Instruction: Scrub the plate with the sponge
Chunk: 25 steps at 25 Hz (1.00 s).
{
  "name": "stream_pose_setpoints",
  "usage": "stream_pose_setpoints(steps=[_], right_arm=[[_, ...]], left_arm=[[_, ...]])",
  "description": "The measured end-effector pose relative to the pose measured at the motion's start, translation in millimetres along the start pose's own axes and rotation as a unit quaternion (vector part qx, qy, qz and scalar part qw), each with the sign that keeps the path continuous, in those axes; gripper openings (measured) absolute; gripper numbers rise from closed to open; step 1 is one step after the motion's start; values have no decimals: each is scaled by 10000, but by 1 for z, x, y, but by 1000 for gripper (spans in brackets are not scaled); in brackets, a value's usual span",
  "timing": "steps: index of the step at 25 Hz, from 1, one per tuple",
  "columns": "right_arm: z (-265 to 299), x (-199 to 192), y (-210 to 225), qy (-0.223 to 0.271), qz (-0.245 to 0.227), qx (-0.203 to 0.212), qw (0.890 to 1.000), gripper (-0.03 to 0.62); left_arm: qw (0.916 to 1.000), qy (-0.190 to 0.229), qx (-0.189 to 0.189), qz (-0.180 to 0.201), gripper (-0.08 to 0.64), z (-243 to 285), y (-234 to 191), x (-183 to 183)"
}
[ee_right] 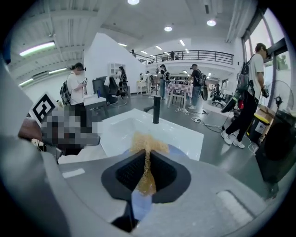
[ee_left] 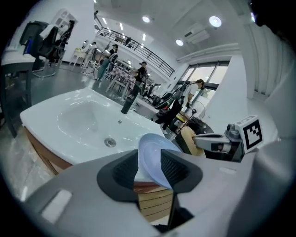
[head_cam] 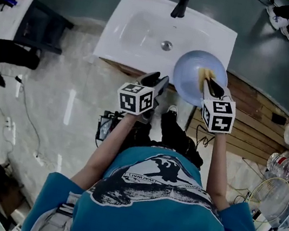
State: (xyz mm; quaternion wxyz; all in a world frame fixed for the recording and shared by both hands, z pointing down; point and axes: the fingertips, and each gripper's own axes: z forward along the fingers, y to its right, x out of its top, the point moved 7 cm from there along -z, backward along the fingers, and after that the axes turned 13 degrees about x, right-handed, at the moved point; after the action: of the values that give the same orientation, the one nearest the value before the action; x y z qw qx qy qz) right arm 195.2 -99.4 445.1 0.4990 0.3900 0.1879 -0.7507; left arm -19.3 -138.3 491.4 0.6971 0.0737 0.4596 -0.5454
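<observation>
The left gripper (head_cam: 159, 79) has its 2 jaws wide apart, and the rim of the plate (head_cam: 189, 73) stands between them, not pressed. The right gripper (head_cam: 210, 84) squeezes the sponge (head_cam: 206, 73) against the plate, at the sink's (head_cam: 142, 29) right front corner.

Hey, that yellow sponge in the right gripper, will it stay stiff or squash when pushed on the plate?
Probably squashes: the sponge is pinched thin between the right gripper's jaws and flares out beyond them. Likely light too, and its coarse face should drag rather than slide on the plate.
</observation>
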Motion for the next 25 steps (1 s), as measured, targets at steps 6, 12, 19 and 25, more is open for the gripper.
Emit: stream_pose_setpoints(steps=[6,12,19,25], right_arm=[[-12,-1,-49,443,354,-33,9984,34],[-20,-16,-99,746,798,-290,9936,34],[-29,-33,-146,1150,1457,-591,9808,34],[-37,-45,-168,1106,1658,-574,9782,34]], left_arm=[[9937,-71,-693,881,161,-36,9,1],[9813,-76,-1393,1326,139,-79,2,2],[9603,-94,-1681,2225,129,-108,-15,-5],[9526,-269,-1811,2428,126,-114,-21,-24]])
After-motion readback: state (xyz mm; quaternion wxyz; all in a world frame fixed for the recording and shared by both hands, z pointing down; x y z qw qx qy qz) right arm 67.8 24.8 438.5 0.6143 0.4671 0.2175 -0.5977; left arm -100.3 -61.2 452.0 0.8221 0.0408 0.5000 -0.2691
